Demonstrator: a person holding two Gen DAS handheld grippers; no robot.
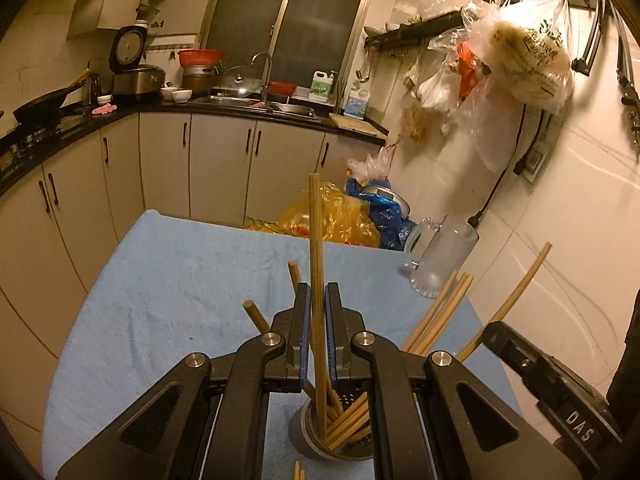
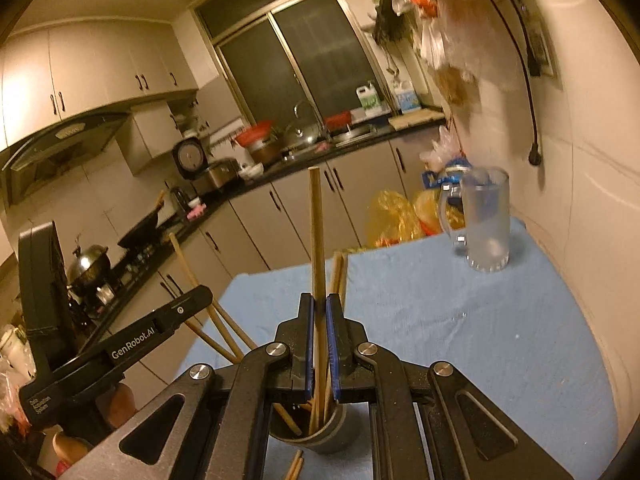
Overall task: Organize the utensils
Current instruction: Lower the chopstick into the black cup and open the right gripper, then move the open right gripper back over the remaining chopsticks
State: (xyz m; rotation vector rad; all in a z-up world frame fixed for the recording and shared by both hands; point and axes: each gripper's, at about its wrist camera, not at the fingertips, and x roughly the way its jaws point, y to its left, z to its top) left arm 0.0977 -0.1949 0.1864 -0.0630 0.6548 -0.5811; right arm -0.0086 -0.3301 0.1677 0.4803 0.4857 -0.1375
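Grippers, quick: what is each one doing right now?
Left gripper: closed on a chopstick standing in the holder.
Right gripper: closed on another chopstick.

**Chopsticks standing in the holder**

A round grey perforated holder (image 1: 320, 436) is standing upright on the blue-covered surface (image 1: 168, 280). Wooden chopsticks (image 1: 436, 316) are leaning inside it, fanning outward at different angles. One darker chopstick (image 1: 316, 264) is rising almost vertically above the rest. Two more chopstick ends (image 2: 295, 466) are lying just beside the holder's base.
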